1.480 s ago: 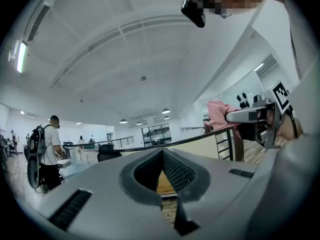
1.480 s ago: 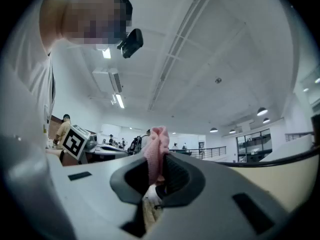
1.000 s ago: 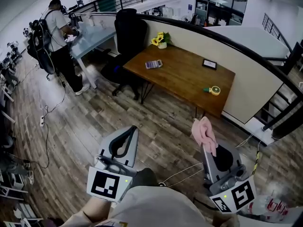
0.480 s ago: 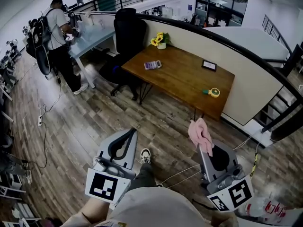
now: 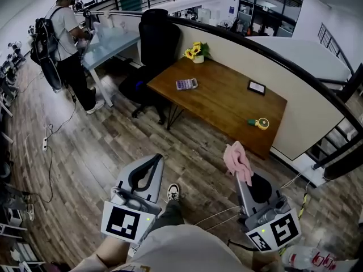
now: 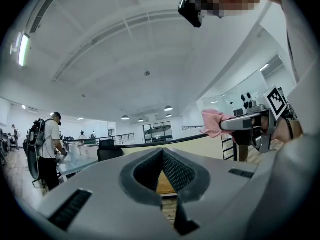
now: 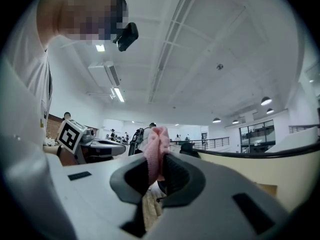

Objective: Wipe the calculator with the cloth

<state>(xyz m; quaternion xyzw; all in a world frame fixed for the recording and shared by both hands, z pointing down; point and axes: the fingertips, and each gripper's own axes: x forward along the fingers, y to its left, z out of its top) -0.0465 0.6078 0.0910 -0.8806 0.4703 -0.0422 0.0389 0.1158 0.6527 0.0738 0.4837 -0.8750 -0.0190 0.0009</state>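
Clearly, right gripper [image 7: 159, 171] clamps the pink cloth [image 7: 156, 146], left gripper [image 6: 161, 156] is clenched empty; calculator [image 5: 186, 84] print too small.

My left claw [image 5: 155, 159] is pale grey, and its pads [image 6: 176, 171] are dark grey with a fine mesh pattern. My right claw [image 5: 236, 171] is the same pale grey. The cloth [image 5: 239, 158] is soft pink. The marker cubes [image 5: 123, 222] show black squares on white.

The desk [image 5: 227, 103] is warm brown wood on black legs. On the desk:
- The calculator [image 5: 186, 84] is lilac with paler keys.
- The flowers [image 5: 193, 50] at its far edge are yellow, in a white pot.
- The small round thing [image 5: 260, 123] near its right end is yellow with a green part.
- The flat card [image 5: 256, 87] is black-framed.

Beside the desk, the chair [image 5: 157, 38] is black. Around the desk, the floor [image 5: 102, 146] is streaked with grey-brown planks.
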